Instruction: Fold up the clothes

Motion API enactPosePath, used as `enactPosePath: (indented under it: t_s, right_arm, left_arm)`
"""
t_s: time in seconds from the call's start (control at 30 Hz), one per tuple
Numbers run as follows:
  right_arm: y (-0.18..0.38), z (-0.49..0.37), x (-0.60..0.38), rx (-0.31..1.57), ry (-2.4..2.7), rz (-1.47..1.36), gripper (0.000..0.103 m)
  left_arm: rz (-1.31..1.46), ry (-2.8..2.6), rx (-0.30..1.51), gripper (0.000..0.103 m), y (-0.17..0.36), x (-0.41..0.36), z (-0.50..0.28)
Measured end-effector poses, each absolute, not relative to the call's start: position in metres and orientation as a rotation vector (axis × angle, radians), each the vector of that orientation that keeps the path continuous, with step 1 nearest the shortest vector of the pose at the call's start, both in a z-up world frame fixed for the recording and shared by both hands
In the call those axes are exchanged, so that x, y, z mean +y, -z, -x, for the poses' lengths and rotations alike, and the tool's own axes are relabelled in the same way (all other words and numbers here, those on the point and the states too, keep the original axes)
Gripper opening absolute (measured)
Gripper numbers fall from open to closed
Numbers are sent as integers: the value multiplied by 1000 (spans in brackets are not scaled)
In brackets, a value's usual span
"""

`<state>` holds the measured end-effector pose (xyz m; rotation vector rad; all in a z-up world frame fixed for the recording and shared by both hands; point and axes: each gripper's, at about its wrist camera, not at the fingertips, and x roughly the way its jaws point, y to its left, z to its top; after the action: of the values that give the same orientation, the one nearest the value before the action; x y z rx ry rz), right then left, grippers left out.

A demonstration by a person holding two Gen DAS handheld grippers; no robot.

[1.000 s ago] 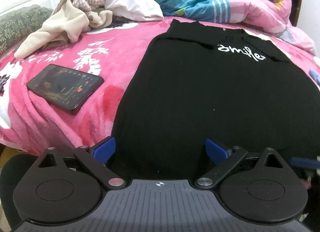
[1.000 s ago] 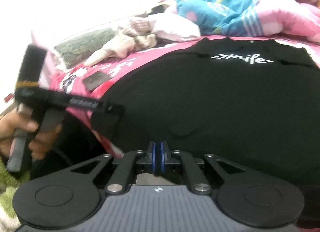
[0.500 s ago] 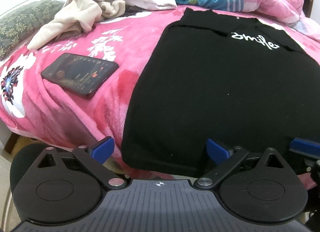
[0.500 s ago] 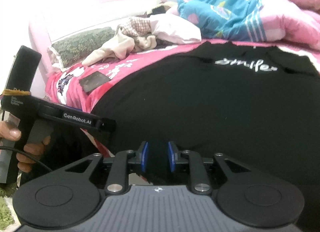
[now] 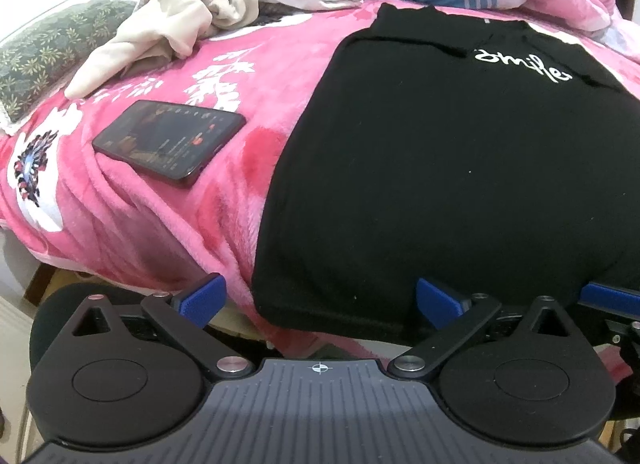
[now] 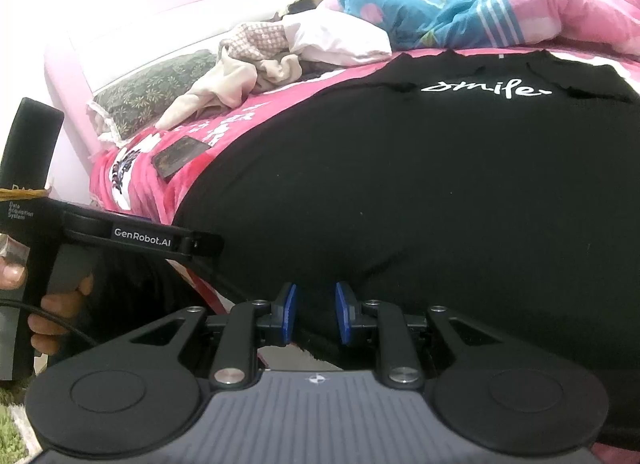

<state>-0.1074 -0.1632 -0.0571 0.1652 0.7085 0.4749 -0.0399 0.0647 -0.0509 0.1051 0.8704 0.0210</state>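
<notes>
Black shirt (image 5: 460,184), flat on pink bed (image 5: 132,224); phone (image 5: 170,136) centre left. Left gripper (image 5: 318,298): fingers wide, empty. Right gripper (image 6: 316,314): fingers just parted narrowly, straddling hem, not pinching.

Right gripper (image 6: 316,314): black linkage arms with silver screws, round black discs, a ribbed grey base with a small crosshair mark, blue fingers (image 6: 289,314). Left gripper (image 5: 318,296), likewise built; its black handle at left reads "GenRobot.AI", trailing a black cable.
</notes>
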Motion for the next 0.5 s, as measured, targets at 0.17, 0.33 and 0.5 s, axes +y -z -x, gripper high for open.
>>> enactPosePath:
  t_s: [0.17, 0.33, 0.5]
  right_arm:
    - [58, 107, -163, 712, -477, -177, 22]
    - [59, 107, -164, 713, -480, -191, 22]
    - [59, 106, -166, 716, -483, -205, 22]
  left_arm:
    - [-108, -33, 876, 103, 52, 64, 39]
    - [-115, -37, 871, 103, 53, 64, 39]
    - [-84, -7, 838, 103, 51, 72, 45]
